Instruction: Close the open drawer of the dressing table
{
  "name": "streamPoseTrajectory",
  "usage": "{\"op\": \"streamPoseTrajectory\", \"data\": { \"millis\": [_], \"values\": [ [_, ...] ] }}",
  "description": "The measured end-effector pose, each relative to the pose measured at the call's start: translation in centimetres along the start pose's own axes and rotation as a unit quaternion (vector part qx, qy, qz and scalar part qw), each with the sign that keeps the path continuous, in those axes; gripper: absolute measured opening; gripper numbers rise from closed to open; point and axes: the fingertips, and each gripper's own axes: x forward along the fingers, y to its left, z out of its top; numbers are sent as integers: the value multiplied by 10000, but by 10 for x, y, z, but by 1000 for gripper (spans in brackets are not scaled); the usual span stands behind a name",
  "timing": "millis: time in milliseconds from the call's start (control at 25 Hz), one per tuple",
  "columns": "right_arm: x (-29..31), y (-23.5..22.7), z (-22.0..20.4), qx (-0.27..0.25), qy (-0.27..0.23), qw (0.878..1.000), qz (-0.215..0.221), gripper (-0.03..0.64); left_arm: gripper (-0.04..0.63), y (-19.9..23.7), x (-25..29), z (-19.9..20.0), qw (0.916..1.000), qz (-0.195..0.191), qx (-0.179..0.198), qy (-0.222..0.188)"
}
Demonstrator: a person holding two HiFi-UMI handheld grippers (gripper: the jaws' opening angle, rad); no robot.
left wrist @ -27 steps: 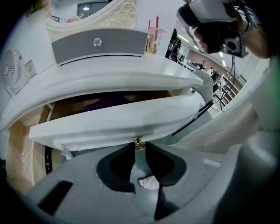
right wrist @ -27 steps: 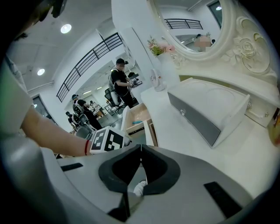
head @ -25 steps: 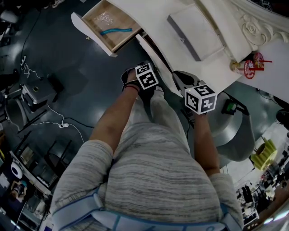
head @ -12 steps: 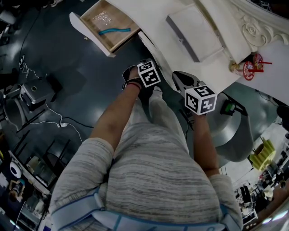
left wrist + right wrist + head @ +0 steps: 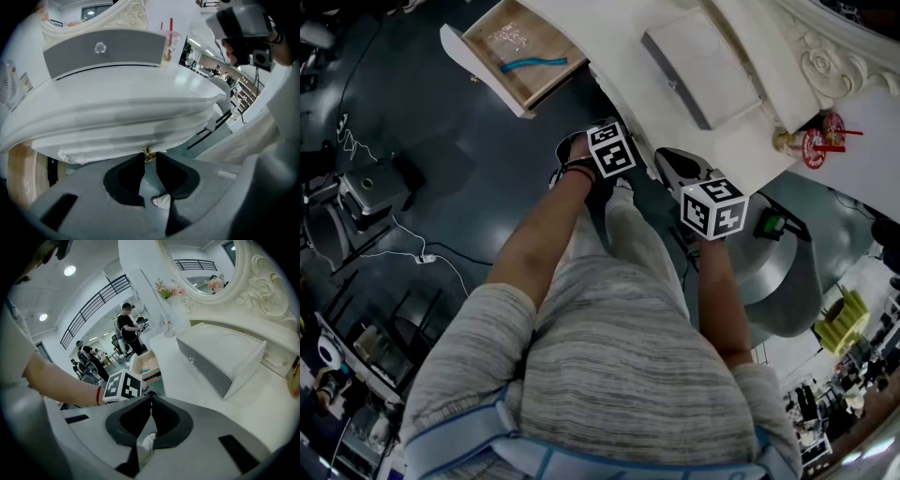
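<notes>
The white dressing table fills the upper right of the head view. Its left drawer stands pulled out, with a blue item lying inside; the right gripper view shows that drawer too. My left gripper is at the table's front moulding, its jaws shut on a small brass knob. Its marker cube sits by the table's front edge. My right gripper hangs beside it, shut on nothing, under its cube.
A white box with a grey front rests on the tabletop, near a cup with red straws and the carved mirror frame. A round grey stool is at right. Cables and equipment lie on the dark floor at left. People stand far off.
My left gripper has shifted a little toward the table. The pulled-out left drawer sits slightly higher and further left in the head view. The right gripper has stayed put.
</notes>
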Motion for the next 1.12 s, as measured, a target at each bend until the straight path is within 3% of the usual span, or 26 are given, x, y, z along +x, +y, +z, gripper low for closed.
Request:
{"op": "streamPoseTrajectory", "data": {
  "millis": [1120],
  "values": [
    [-6,-8,-8,-96,107,9999,2,12,91,9,10,22,9990,245,-317,-203]
  ]
}}
